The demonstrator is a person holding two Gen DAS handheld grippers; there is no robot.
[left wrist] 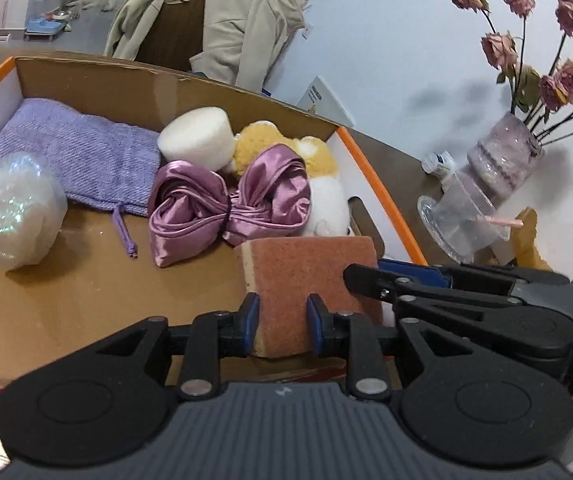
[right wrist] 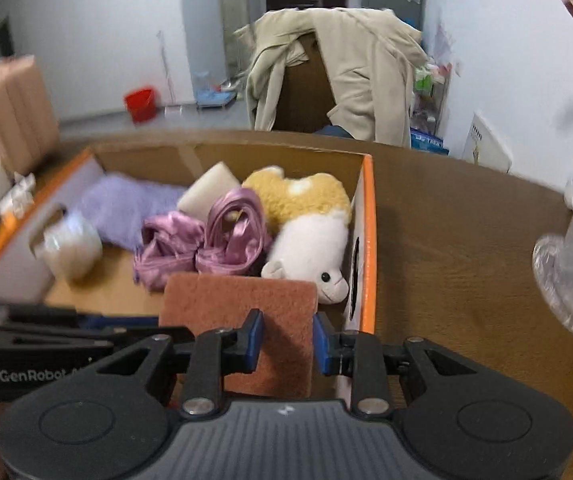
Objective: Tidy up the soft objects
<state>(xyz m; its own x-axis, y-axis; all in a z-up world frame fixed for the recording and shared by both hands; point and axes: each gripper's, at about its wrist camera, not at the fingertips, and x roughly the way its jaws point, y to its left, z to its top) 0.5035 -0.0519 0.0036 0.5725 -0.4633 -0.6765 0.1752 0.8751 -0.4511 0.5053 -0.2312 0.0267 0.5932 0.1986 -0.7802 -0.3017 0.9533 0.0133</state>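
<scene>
Pink sponge [left wrist: 306, 276] pinched between both grippers' fingers [left wrist: 251, 322].

One cardboard box [left wrist: 214, 92] holds five soft things: one lilac knitted pouch [left wrist: 70, 148], one white foam cylinder [left wrist: 198, 138], one purple satin bow [left wrist: 226, 204], one yellow-and-white plush toy [left wrist: 318, 176] and one iridescent bagged bundle [left wrist: 14, 212]. One pink scouring sponge [left wrist: 306, 280] makes six (both grippers clamp it). One vase [left wrist: 498, 160] stands outside.
</scene>
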